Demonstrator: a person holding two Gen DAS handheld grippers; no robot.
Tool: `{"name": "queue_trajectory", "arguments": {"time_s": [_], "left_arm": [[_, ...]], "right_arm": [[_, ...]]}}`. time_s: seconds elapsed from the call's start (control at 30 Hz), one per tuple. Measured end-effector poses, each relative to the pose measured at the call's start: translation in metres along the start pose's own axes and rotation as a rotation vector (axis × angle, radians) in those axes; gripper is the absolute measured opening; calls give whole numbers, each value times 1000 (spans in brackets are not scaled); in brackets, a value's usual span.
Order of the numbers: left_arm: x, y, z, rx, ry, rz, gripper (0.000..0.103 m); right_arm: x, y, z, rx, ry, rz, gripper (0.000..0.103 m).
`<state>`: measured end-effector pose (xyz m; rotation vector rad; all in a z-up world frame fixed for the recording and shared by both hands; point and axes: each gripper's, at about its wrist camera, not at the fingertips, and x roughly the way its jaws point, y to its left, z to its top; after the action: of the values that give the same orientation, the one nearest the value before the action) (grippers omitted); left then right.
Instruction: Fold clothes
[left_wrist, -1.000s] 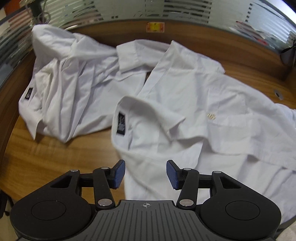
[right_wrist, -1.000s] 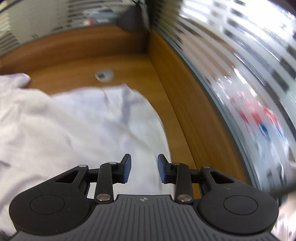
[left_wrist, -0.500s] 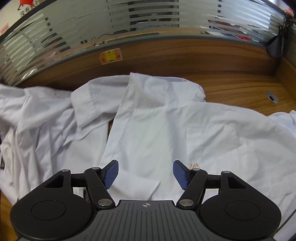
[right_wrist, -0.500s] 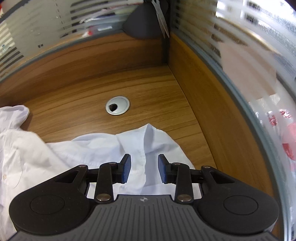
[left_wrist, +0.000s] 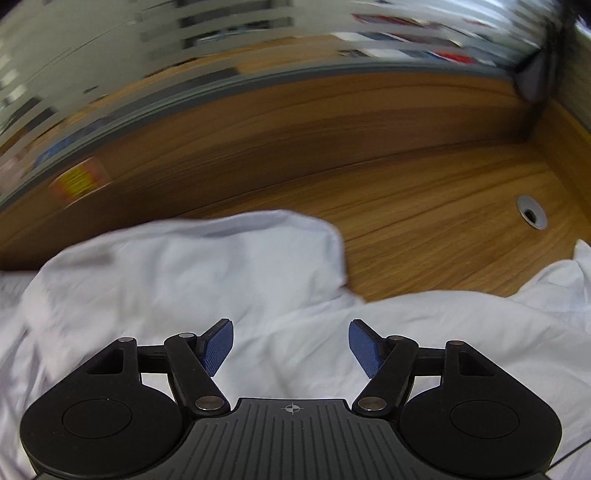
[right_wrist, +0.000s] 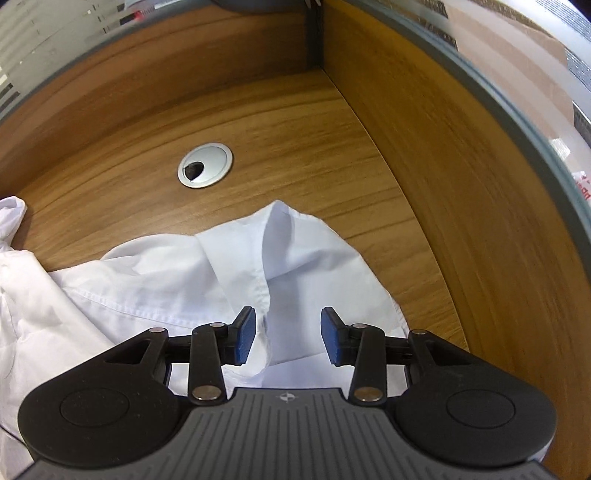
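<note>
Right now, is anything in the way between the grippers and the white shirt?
Nothing visible is. The left gripper hangs open right over the shirt, and the right gripper is open over a raised fold at the shirt's edge. Both have just been opening, with no cloth pinched. Only bare desk lies beyond.

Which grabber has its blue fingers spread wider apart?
The left gripper. Its blue fingers stand far apart above the white shirt, while the right gripper keeps a narrower gap over the shirt's hem.
</note>
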<state>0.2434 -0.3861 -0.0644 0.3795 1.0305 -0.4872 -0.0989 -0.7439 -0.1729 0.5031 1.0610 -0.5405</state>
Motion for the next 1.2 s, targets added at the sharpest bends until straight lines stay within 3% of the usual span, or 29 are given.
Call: {"name": "queue_trajectory", "arguments": {"time_s": [0.17,0.37,0.47,0.5,0.53,0.6,0.63,0.7,0.93,1.2], "left_arm": [[27,-26,18,72,0,-15,72],[54,-35,36,21,28,23,69],[66,-37,40,6,68,50,50],[69,-37,40,2,81,59,41],[72,-36,40,1,92,68,24],[75,-32,39,-6,98,86,4],[71,-29,39,-19,76,99,4],[63,-22,39,-45,29,127,3],[40,-1,44,-141,-90,209,3],[45,22,55,-236,-96,260,3]], "right_arm": [[1,-4,-4,18,-3,12,49],[1,-6,-9,-5,4,32,49],[7,-7,-8,-7,22,60,49],[10,-7,-7,-11,33,76,49],[13,-5,-5,-20,45,90,47],[18,-2,-2,-41,60,102,24],[19,0,0,-49,61,103,3],[19,4,7,-68,48,102,2],[-4,19,56,-152,-137,71,1],[21,40,134,-262,-241,26,0]]}}
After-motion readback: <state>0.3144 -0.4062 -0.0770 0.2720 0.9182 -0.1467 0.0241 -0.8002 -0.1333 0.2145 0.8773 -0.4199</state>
